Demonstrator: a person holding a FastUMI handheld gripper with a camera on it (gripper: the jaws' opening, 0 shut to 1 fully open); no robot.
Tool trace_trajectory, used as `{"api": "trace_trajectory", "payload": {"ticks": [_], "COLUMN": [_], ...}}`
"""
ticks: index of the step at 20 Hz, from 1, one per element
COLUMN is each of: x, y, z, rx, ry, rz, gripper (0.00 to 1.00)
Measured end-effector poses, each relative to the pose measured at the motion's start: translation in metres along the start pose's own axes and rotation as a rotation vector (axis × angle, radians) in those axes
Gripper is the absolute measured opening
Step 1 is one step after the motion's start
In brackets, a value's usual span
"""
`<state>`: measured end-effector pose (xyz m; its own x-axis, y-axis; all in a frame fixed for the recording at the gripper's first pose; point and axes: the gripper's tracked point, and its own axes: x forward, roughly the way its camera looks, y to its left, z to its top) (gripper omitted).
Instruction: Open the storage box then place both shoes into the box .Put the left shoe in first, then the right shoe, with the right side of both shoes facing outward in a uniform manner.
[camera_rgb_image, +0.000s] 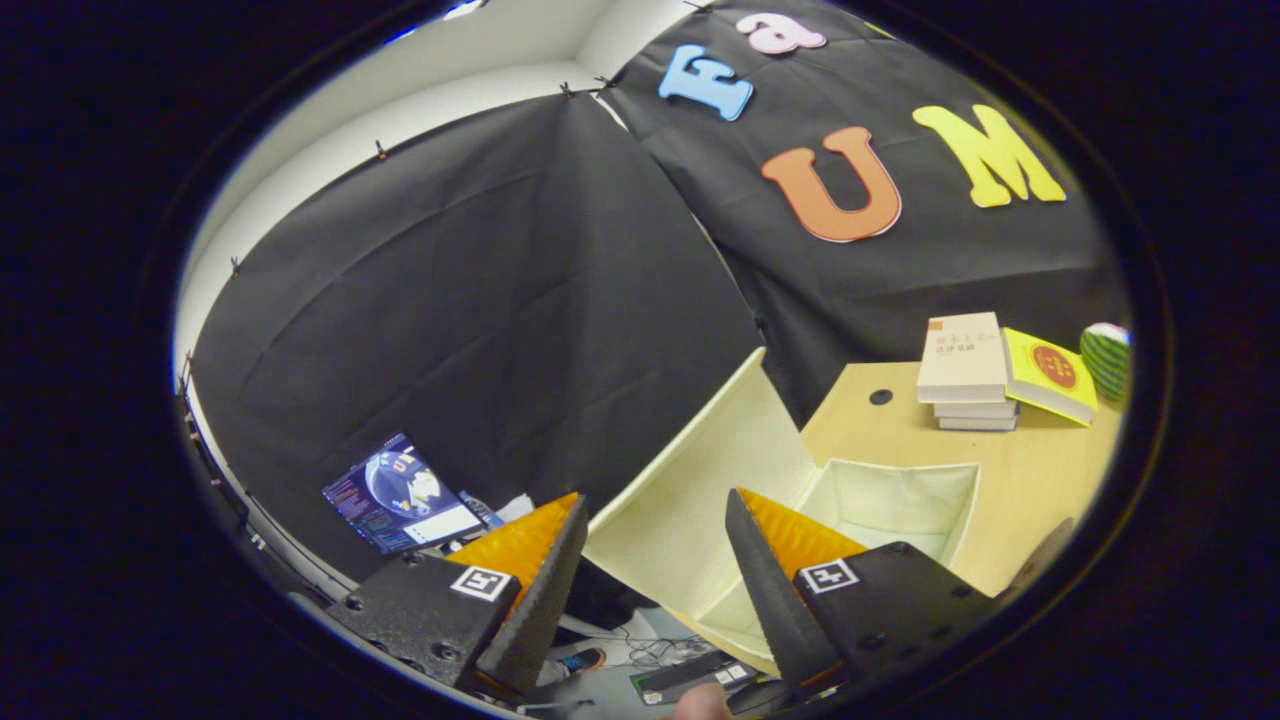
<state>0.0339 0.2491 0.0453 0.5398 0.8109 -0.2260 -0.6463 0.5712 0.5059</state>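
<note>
Gripper fingers are standing apart, gripping nothing, hovering just before the cream fabric storage box. Its lid is standing open, rising between the fingers. Behind the box, stacked books are resting on the wooden table; a laptop is glowing well left of the box.

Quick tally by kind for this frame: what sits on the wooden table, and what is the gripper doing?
Storage box, lid open: 1
Books, stacked and beside the stack: 4
Green striped ball: 1
Total: 6
Gripper: open, fingers either side of the raised lid, holding nothing.
</note>
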Motion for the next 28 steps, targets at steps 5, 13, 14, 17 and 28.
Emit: {"api": "trace_trajectory", "payload": {"ticks": [5,13,14,17,28], "x": [-0.025,-0.106,-0.116,-0.155,-0.239], "y": [-0.041,-0.114,-0.121,-0.15,-0.309], "z": [0.006,0.021,0.019,0.008,-0.101], "rx": [-0.1,-0.2,-0.209,-0.224,-0.003], "ry": [-0.071,-0.197,-0.196,-0.156,0.198], "rz": [-0.159,-0.466,-0.492,-0.576,-0.802], "gripper": [0.9,1.0,1.0,1.0,1.0]}}
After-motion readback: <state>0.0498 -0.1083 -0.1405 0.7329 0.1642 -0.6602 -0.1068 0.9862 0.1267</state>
